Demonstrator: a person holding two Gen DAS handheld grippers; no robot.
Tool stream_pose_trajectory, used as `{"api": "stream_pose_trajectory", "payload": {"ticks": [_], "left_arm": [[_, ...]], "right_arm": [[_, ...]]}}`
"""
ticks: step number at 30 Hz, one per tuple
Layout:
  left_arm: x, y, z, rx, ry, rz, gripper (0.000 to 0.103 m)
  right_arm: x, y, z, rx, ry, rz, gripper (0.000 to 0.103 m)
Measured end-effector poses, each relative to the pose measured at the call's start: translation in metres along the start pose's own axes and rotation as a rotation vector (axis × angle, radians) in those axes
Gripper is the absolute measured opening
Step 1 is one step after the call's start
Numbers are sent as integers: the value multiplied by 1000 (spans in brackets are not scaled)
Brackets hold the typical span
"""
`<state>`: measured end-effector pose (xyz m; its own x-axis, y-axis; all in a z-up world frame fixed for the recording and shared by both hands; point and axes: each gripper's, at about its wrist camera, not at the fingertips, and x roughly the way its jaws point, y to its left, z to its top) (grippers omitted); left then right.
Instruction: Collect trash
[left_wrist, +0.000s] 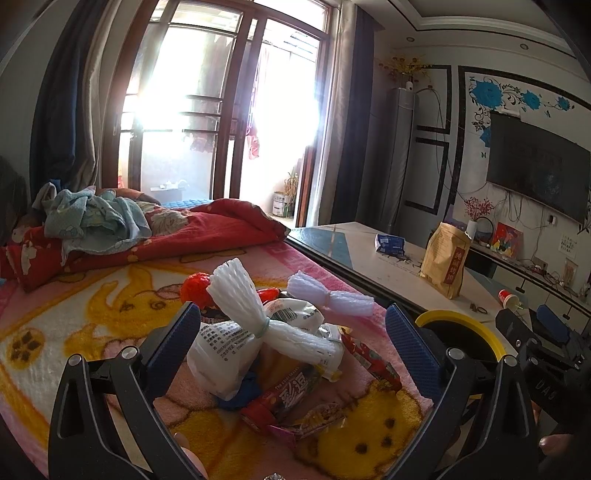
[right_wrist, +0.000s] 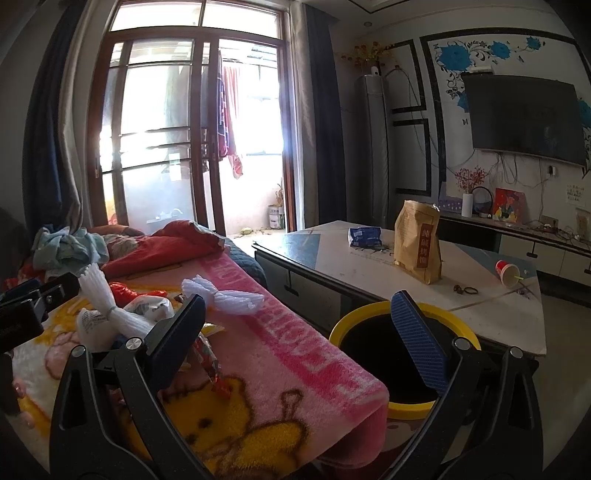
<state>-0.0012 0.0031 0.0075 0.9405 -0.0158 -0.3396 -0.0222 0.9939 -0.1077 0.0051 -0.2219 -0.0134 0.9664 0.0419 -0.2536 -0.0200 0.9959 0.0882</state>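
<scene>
A heap of trash lies on the pink cartoon blanket (left_wrist: 92, 314): a white foam net bundle (left_wrist: 258, 317) on a white plastic bag (left_wrist: 221, 354), a second foam net (left_wrist: 332, 299), red snack wrappers (left_wrist: 369, 362) and a red foam piece (left_wrist: 195, 288). My left gripper (left_wrist: 291, 332) hangs open just over the heap, one finger on each side of it. In the right wrist view my right gripper (right_wrist: 295, 328) is open and holds nothing; it spans the blanket's edge (right_wrist: 303, 354) and the yellow-rimmed bin (right_wrist: 369, 354). The same foam nets (right_wrist: 225, 295) lie to its left.
A low table (right_wrist: 369, 269) stands right of the bed with a brown paper bag (right_wrist: 417, 243), a blue packet (right_wrist: 364, 236) and a tipped red cup (right_wrist: 508, 271). Red bedding and clothes (left_wrist: 96, 221) pile up at the bed's far end. A TV (right_wrist: 524, 118) hangs on the wall.
</scene>
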Motion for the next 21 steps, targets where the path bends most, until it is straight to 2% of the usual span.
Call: {"api": "stream_pose_trajectory", "payload": {"ticks": [21], "left_arm": [[-1,-3,-1,-3,7,-4,97]], "right_arm": [[3,-1,-3,13,10,-13,92]]}}
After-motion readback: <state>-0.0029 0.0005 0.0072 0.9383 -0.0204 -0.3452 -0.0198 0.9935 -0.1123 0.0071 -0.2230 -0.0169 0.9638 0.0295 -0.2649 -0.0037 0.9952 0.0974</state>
